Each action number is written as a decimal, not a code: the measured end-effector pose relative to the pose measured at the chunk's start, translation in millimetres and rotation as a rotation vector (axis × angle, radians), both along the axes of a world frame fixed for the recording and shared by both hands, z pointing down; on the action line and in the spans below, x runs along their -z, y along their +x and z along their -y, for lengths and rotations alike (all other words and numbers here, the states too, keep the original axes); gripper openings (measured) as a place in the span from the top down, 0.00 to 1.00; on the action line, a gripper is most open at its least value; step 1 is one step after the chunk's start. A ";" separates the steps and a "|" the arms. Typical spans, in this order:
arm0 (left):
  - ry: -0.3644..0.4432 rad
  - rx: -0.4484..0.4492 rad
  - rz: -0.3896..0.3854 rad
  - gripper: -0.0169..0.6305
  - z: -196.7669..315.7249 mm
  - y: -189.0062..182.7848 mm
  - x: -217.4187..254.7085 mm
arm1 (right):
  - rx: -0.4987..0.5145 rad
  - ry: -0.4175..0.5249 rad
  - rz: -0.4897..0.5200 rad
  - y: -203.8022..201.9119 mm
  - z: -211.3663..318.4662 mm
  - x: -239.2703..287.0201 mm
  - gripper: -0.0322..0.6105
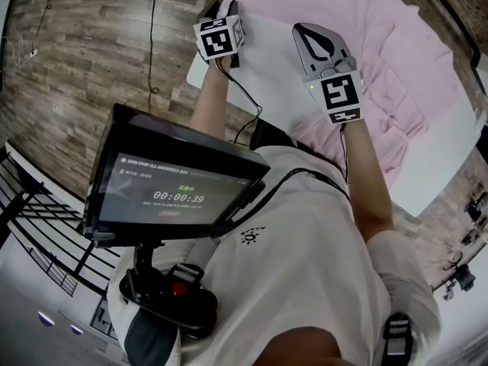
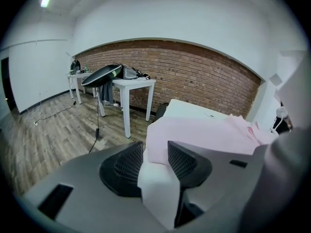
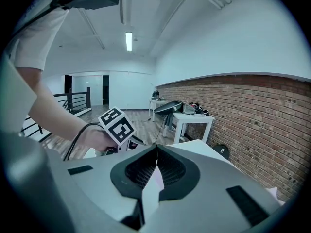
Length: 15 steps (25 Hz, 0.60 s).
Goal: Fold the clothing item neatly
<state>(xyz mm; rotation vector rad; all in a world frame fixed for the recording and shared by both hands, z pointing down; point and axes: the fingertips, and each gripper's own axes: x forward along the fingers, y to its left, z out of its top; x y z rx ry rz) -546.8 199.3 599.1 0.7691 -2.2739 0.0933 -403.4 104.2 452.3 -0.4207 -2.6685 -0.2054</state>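
Pink garment [image 1: 396, 59] lies spread flat on the white worktop [image 1: 267, 67], covering its far and right-hand part; near left part of the worktop is bare. Cloth is rumpled toward the right edge, with folds bunched there. Left tool [image 1: 221, 10] is out over the worktop's left edge, its marker cube [image 1: 219, 38] facing up. Left gripper view: left tool [image 2: 155, 149] has its jaws standing apart, nothing pressed between the pads. Bare white worktop shows in the gap, and a corner of the garment [image 2: 204, 132] lies just at the jaw tips; cannot tell whether the tips touch it. Right tool [image 1: 305, 30] is over bare worktop near the garment's near edge, well apart from the left tool. Right gripper view: right tool [image 3: 156, 149] has its jaws closed together tip to tip. A pale strip shows in the slot behind the tips; cannot tell whether it is pinched cloth or the surface beneath. The same view catches the person's left hand [image 3: 95, 140] and its cube [image 3: 116, 125]. A monitor [image 1: 175, 189] rides on the person's chest rig. Wood plank floor [image 1: 91, 52] is below, and a brick wall [image 2: 194, 76] stands beyond the worktop [image 2: 194, 109].
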 end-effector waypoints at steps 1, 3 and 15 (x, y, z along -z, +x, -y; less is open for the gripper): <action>-0.005 0.004 -0.004 0.75 -0.8 -0.7 -1.1 | -0.001 0.000 0.000 0.4 0.2 0.3 0.94; -0.014 0.007 -0.011 0.75 -1.9 -1.9 -3.1 | -0.003 0.002 0.000 0.7 0.7 1.1 0.94; -0.047 -0.008 -0.084 0.75 -4.0 2.4 -19.6 | -0.021 0.005 0.000 2.2 6.3 2.2 0.94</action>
